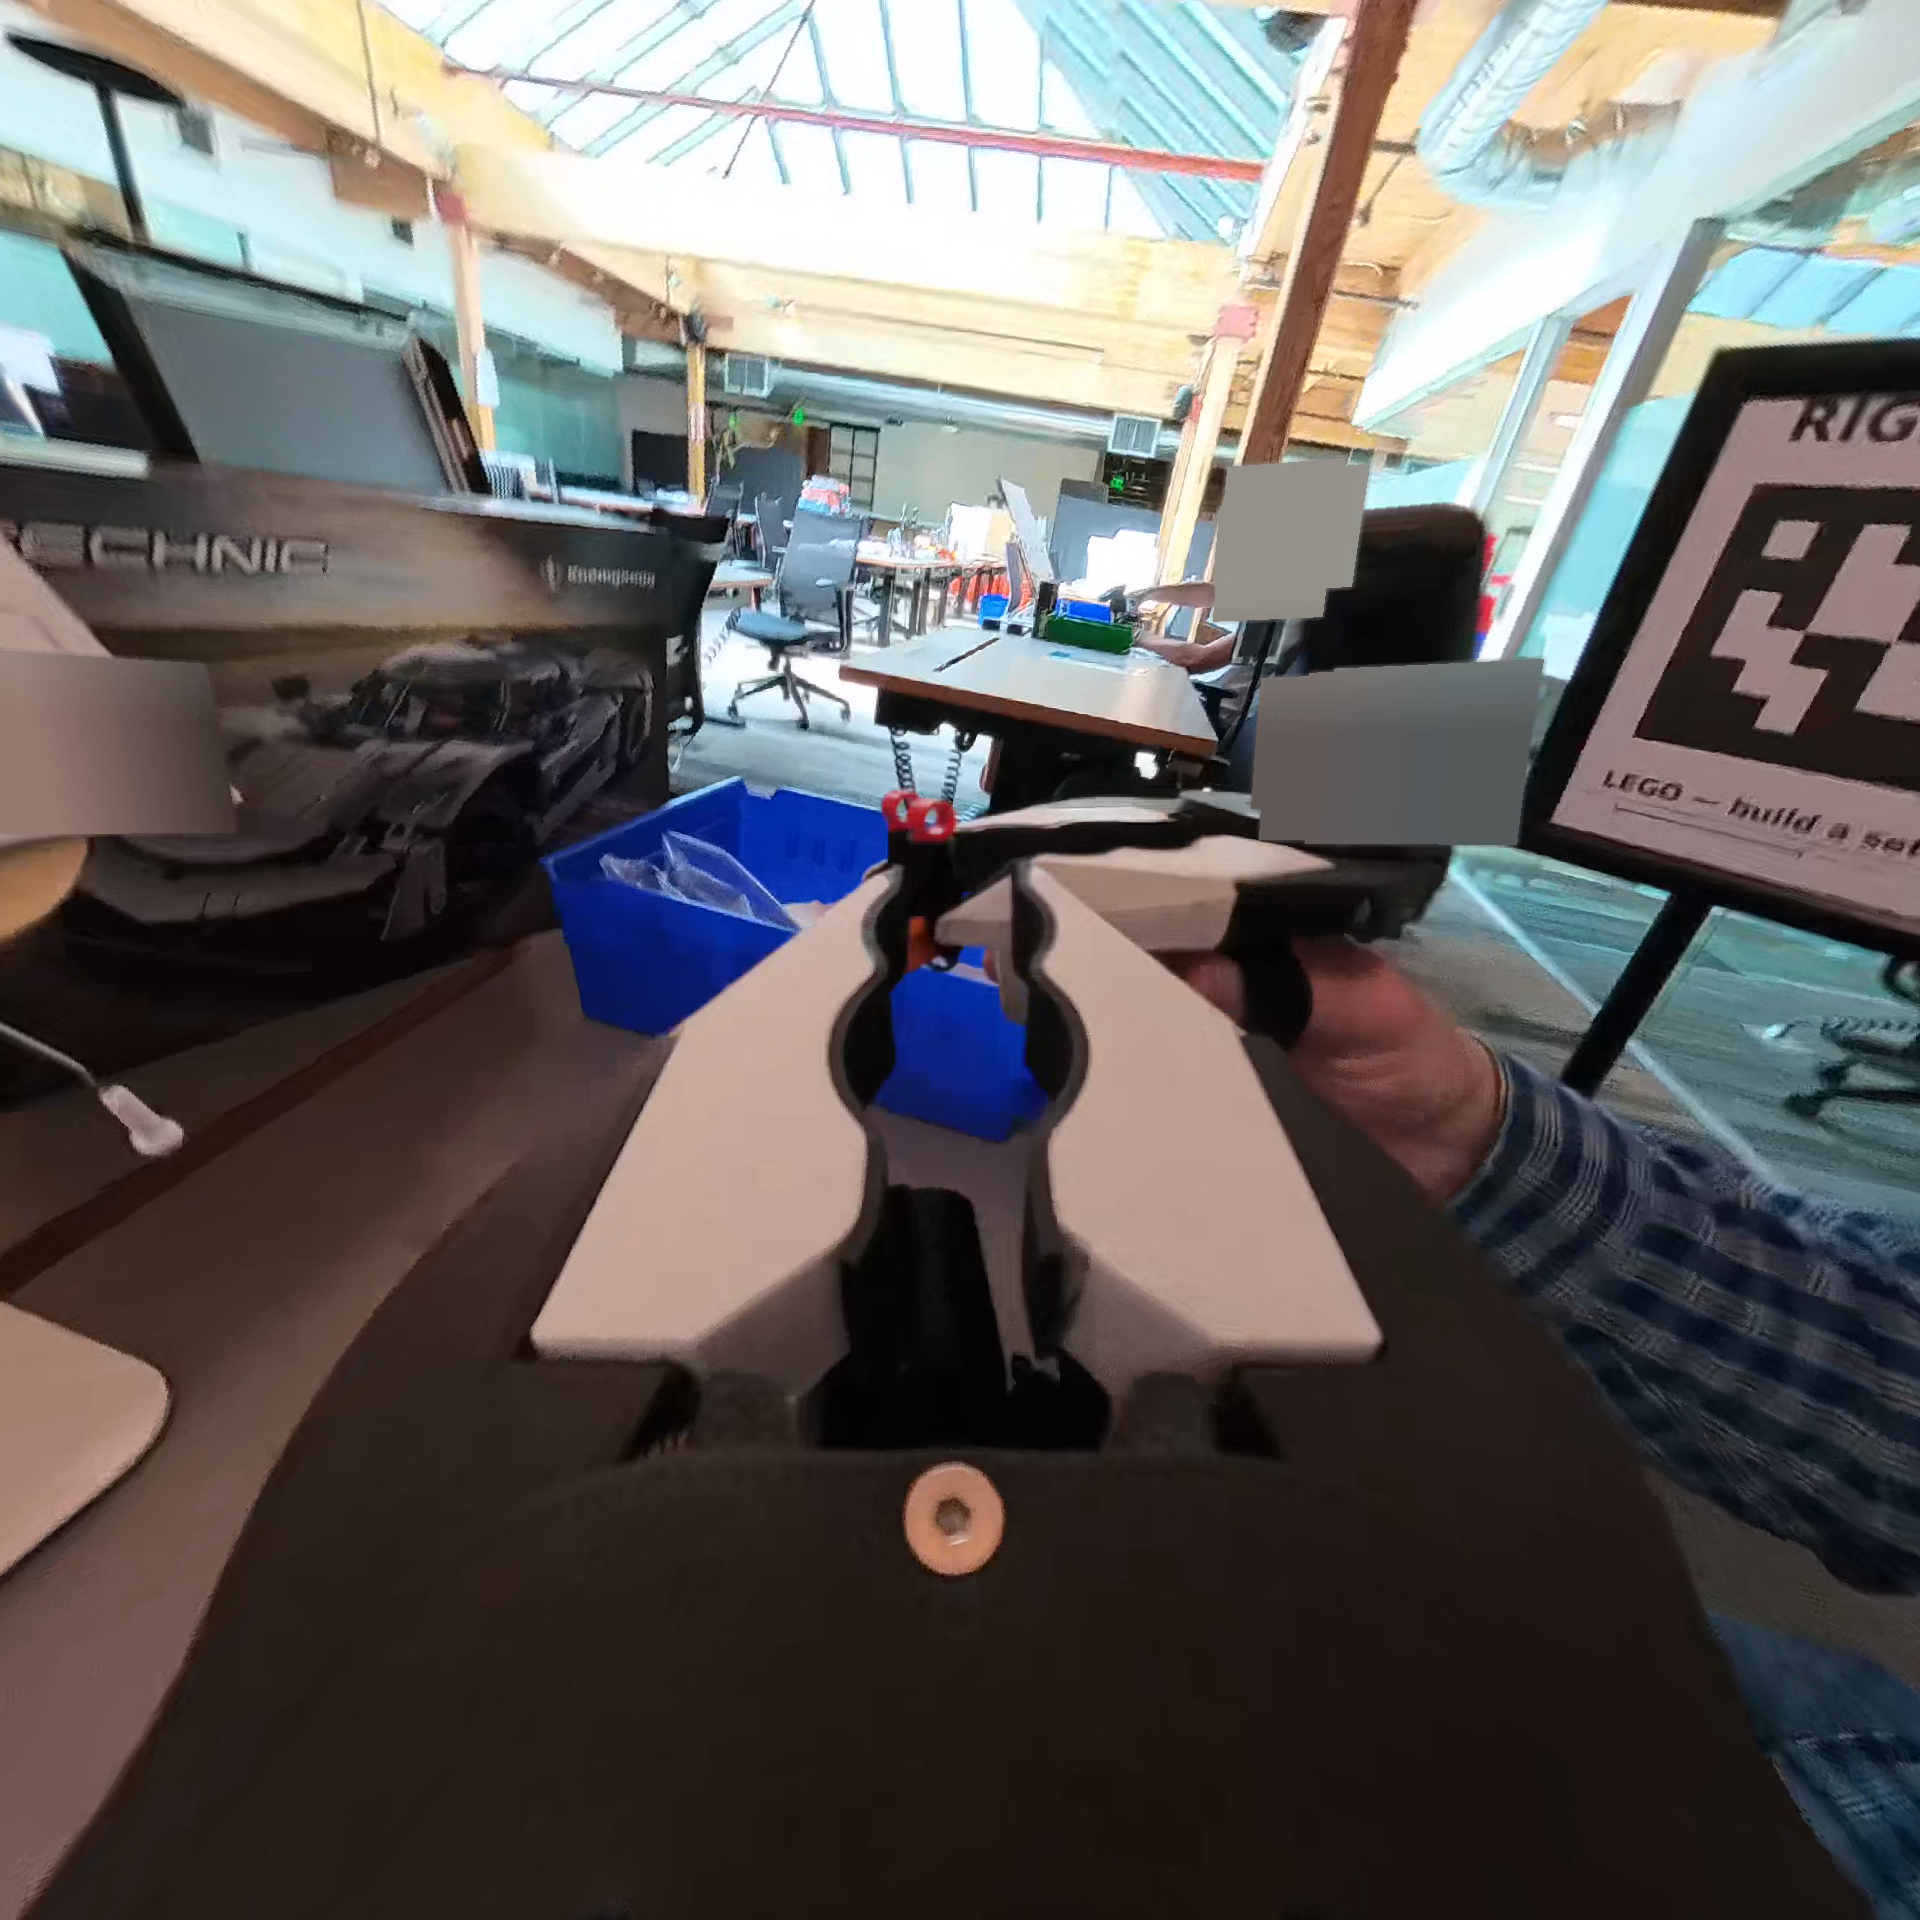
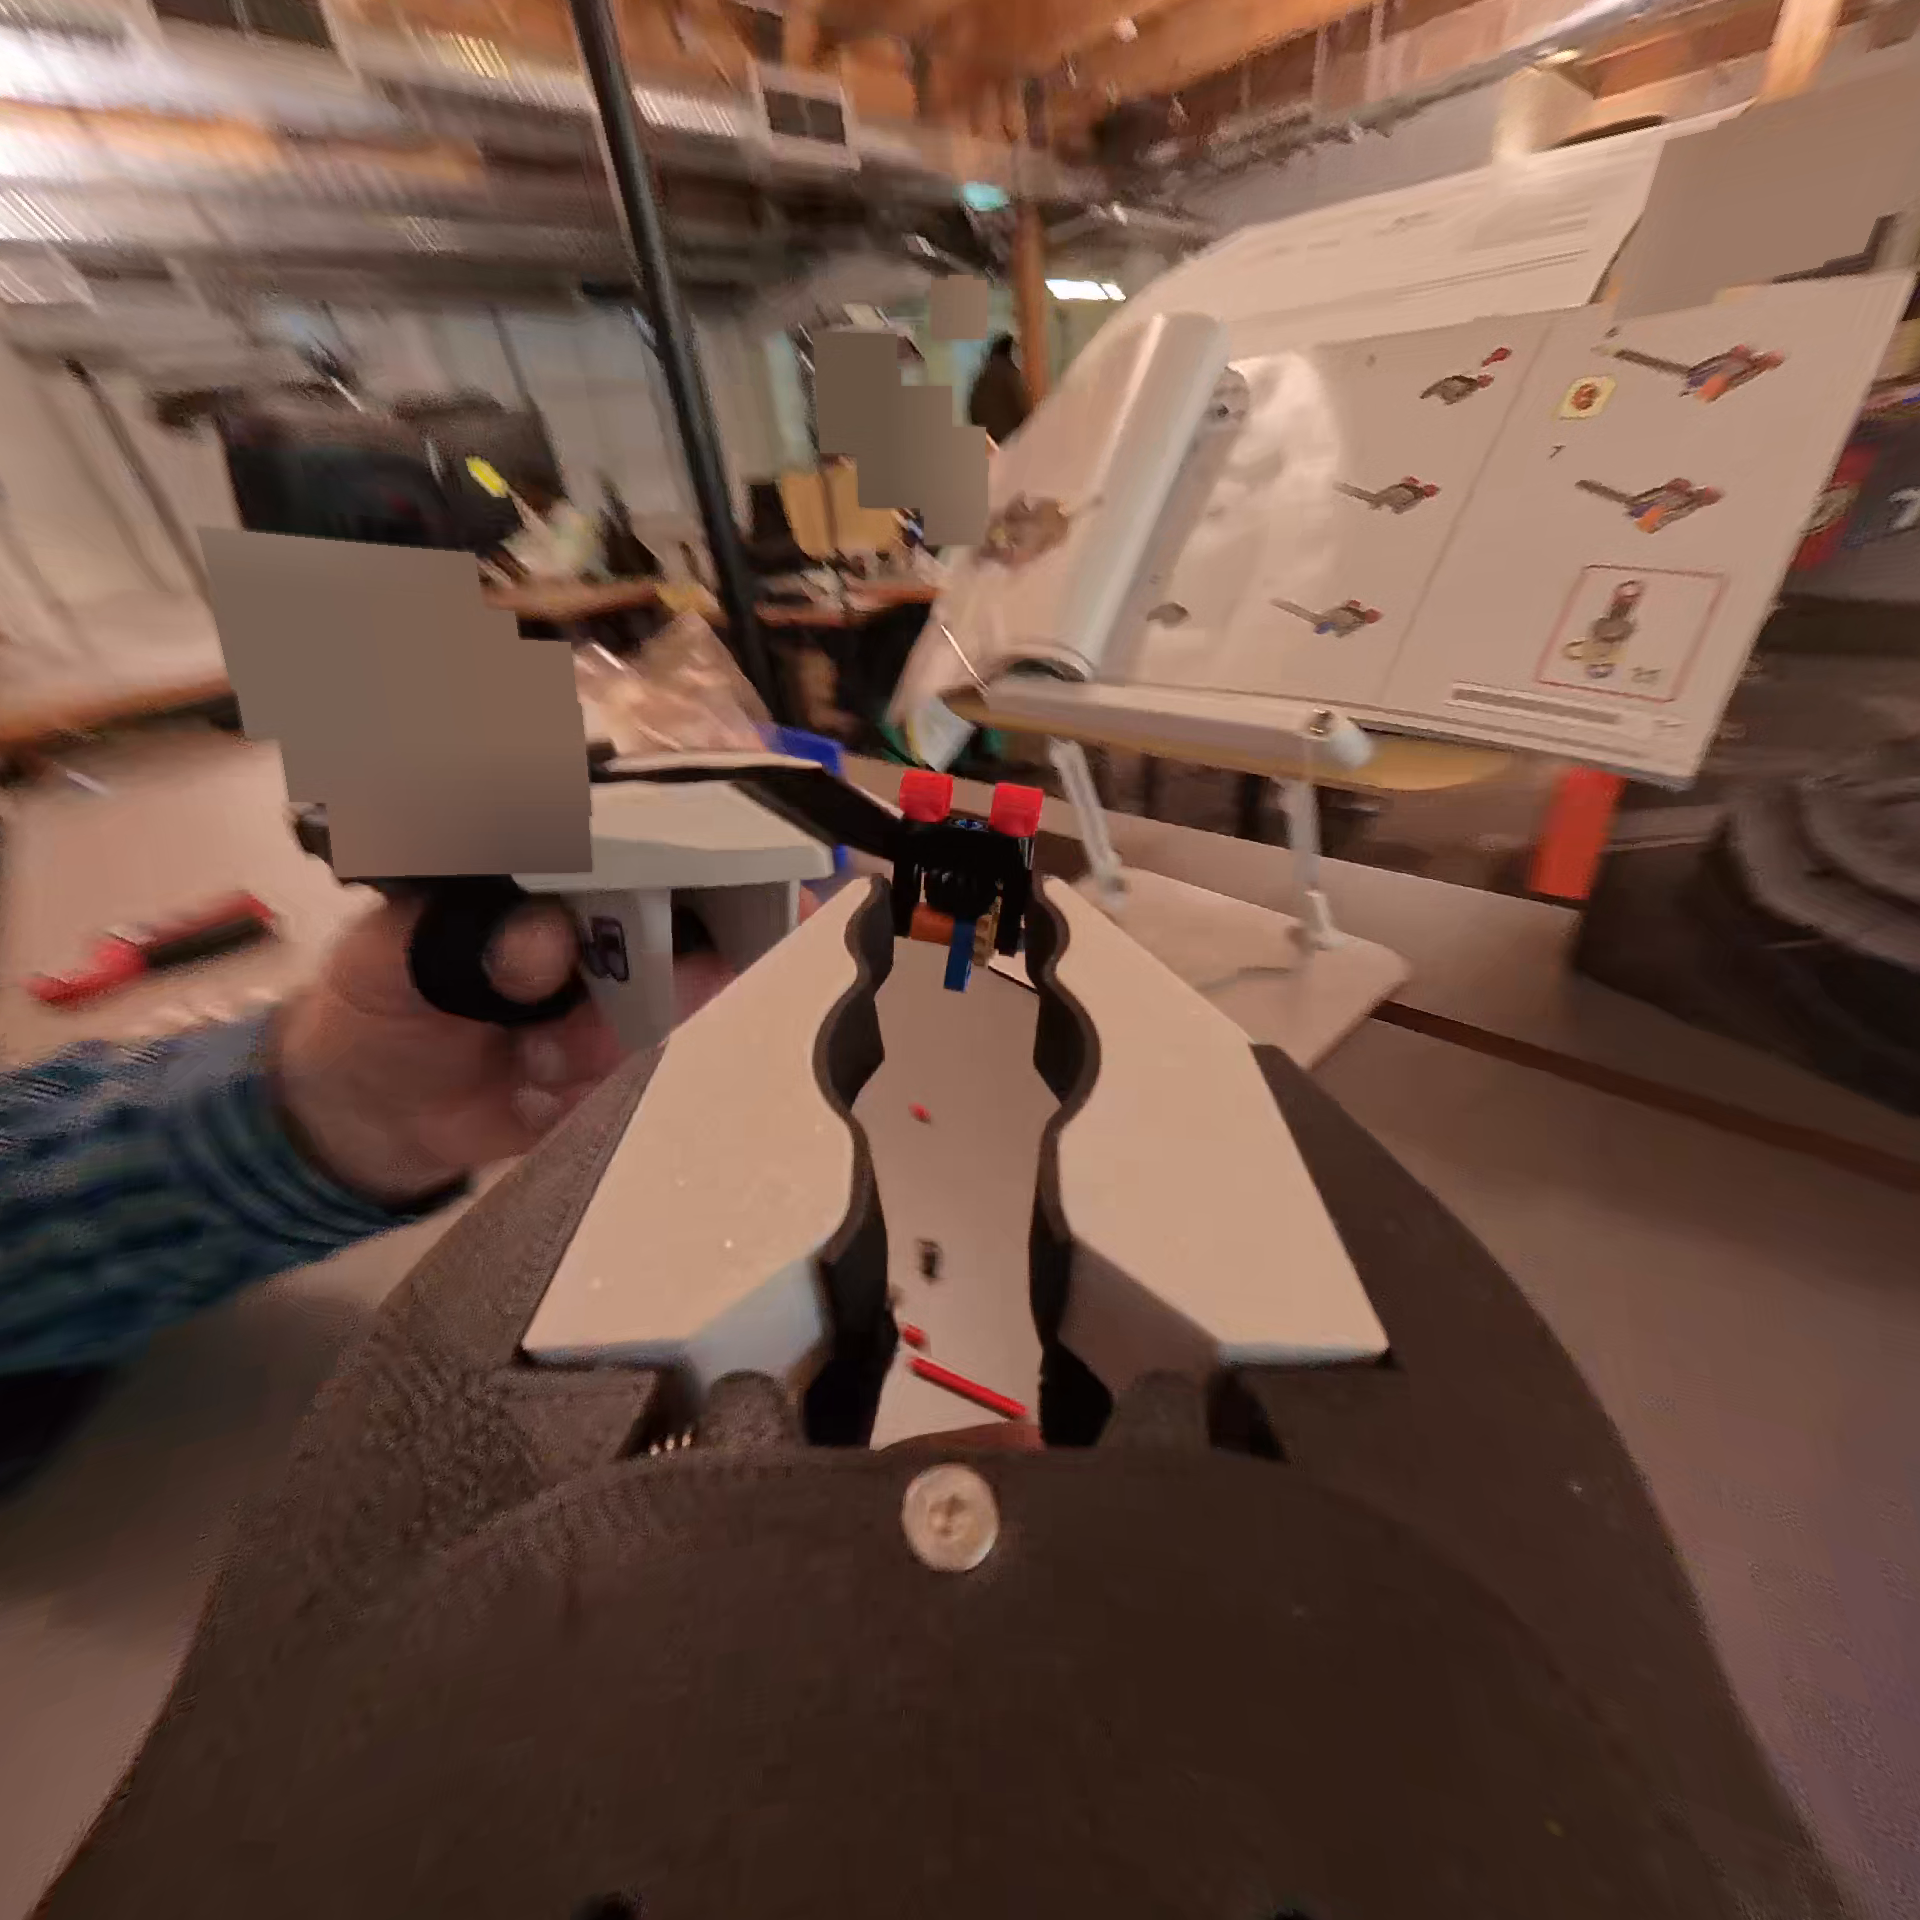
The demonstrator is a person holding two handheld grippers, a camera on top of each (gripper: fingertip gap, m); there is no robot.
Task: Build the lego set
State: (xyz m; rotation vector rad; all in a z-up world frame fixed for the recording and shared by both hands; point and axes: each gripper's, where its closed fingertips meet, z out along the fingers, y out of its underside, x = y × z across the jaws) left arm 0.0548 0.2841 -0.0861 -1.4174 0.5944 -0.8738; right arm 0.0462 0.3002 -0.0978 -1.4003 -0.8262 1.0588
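Your two grippers meet at mid-frame over the worktop (image 2: pixel 1558 1299), both closed on one small lego assembly (image 2: pixel 961 883), a black block with two red caps on top and orange and blue bits below. In the right wrist view, your right gripper (image 2: pixel 961 914) has its jaws clamped on the block's sides at the centre of the frame, while your left gripper (image 2: pixel 831 821) reaches in from the left, its jaws pinching a flat black piece that joins the block's upper left. Your left hand (image 2: pixel 436 1049) shows at centre left, a finger through the black trigger loop. In the left wrist view, the assembly sits just above centre, the left gripper's jaws nearly together on it and the right gripper entering from the right. Behind it lies a blue bin (image 1: pixel 665 935) with clear bags, and the dark set box (image 1: pixel 364 675) fills the left. An open instruction booklet (image 2: pixel 1455 520) leans on a stand in the upper right of the right wrist view; loose red pieces (image 2: pixel 966 1387) lie on the worktop between the right jaws.
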